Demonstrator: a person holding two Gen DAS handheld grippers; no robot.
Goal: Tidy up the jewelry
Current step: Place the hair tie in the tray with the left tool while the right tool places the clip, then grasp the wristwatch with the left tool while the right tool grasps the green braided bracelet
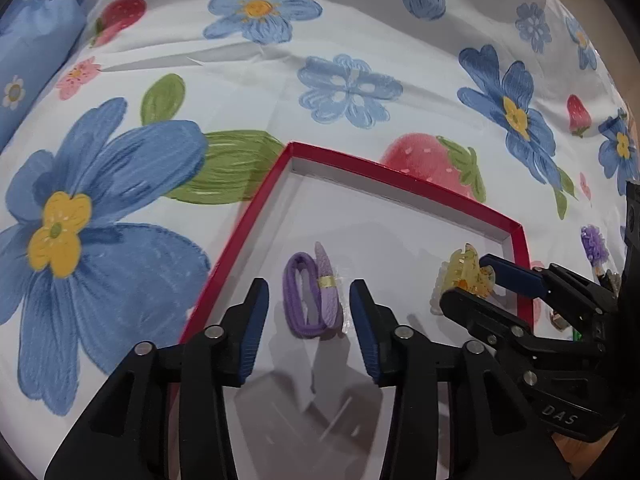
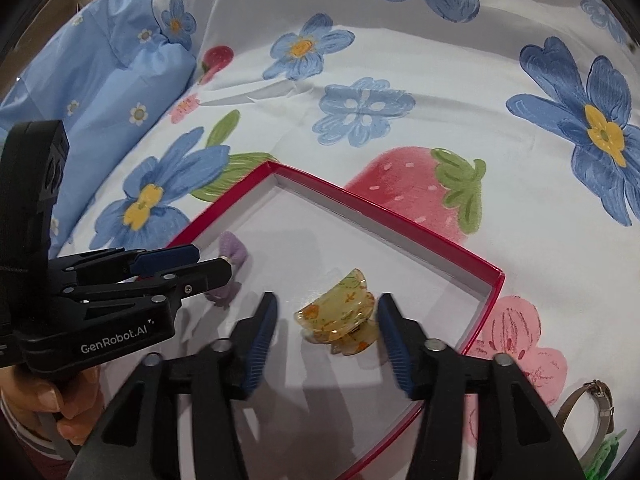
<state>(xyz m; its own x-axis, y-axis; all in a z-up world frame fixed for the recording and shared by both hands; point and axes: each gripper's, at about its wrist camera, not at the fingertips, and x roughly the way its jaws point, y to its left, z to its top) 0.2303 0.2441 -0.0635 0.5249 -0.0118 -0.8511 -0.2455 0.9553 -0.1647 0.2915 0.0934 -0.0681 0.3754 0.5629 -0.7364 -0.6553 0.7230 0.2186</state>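
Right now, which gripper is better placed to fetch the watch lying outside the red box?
Right. The watch lies off the red box beside the open right gripper; the left gripper hovers over the purple hair ties.

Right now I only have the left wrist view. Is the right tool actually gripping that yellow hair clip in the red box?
Observer: No. In the right wrist view the right tool is open, with a gap on each side of the yellow hair clip.
Operator: Anything left outside the box on that side?
Observer: Yes, a brown-strapped watch lies on the bedsheet, past the right edge of the red box.
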